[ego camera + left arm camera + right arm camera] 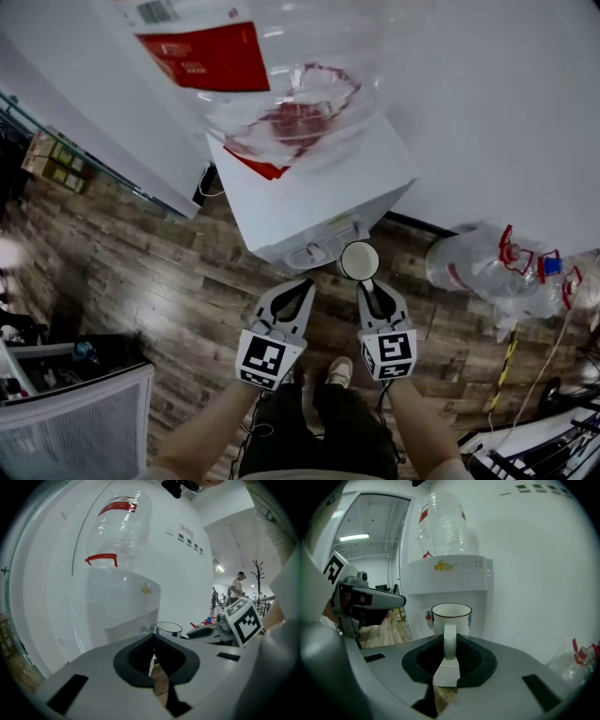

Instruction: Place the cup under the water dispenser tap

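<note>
Two grippers: you hold them side by side in front of the water dispenser, above the wooden floor.
Your left gripper: its jaws are pressed together with nothing between them, and it hangs just beside the other gripper.
Your right gripper: its jaws pinch the handle of the cup and nothing else supports the cup.
Cup's place: it is upright, mouth up, and in the air in front of the dispenser's recess. The red tap shows just to its left, so I judge it is not yet under a tap.
Step in hand: you are bringing the cup into the recess, and setting it down and letting go remain.
Risk, swing: you grip only the thin handle, so the cup body can pivot and tilt if you move sharply or brush the recess wall.
Risk, tap strike: the rim sits near tap level, so going in too high would knock the rim against the spout.
Risk, bad seat: no view shows the ledge below the taps. If you let go with the base half off it, the cup could tip to the floor.
Risk, crowding: your idle gripper is close enough to bump the cup or the taps, so hold it clear.
</note>
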The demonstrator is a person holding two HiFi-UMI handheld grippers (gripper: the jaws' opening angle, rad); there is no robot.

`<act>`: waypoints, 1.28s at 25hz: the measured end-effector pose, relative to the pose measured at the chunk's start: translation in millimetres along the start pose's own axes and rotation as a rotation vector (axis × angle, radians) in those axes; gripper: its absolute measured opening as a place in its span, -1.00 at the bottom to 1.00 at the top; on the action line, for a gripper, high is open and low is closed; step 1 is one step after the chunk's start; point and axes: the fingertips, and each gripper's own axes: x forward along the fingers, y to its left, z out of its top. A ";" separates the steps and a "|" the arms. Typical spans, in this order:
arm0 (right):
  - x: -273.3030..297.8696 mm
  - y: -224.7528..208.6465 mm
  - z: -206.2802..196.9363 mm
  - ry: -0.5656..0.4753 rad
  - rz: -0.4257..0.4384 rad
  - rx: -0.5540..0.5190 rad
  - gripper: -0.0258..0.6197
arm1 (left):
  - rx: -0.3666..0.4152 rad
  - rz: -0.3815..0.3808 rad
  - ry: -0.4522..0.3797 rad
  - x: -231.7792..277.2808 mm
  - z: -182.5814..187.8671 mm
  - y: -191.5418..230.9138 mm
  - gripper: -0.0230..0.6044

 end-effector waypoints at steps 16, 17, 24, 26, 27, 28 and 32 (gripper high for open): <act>103.2 -33.5 -96.9 0.029 -0.087 0.004 -0.71 | 0.009 -0.037 -0.018 67.6 -74.3 18.3 -0.91; 108.4 -35.7 -100.9 0.028 -0.095 0.001 -0.71 | 0.003 -0.043 -0.023 71.2 -76.1 17.5 -0.91; 128.8 -41.7 -117.2 0.009 -0.108 -0.020 -0.71 | -0.014 -0.069 -0.014 82.0 -90.6 9.8 -0.91; 132.9 -41.5 -118.3 -0.003 -0.109 -0.021 -0.71 | -0.013 -0.077 -0.004 82.4 -95.1 8.1 -0.91; 134.3 -41.7 -119.3 -0.006 -0.110 -0.015 -0.71 | -0.012 -0.079 0.001 82.4 -97.1 7.9 -0.91; 135.0 -41.7 -120.1 -0.010 -0.109 -0.009 -0.70 | -0.012 -0.080 0.007 82.3 -99.0 8.0 -0.91; 134.8 -42.2 -120.4 -0.018 -0.085 -0.002 -0.69 | -0.012 -0.082 0.021 83.3 -102.7 7.6 -0.91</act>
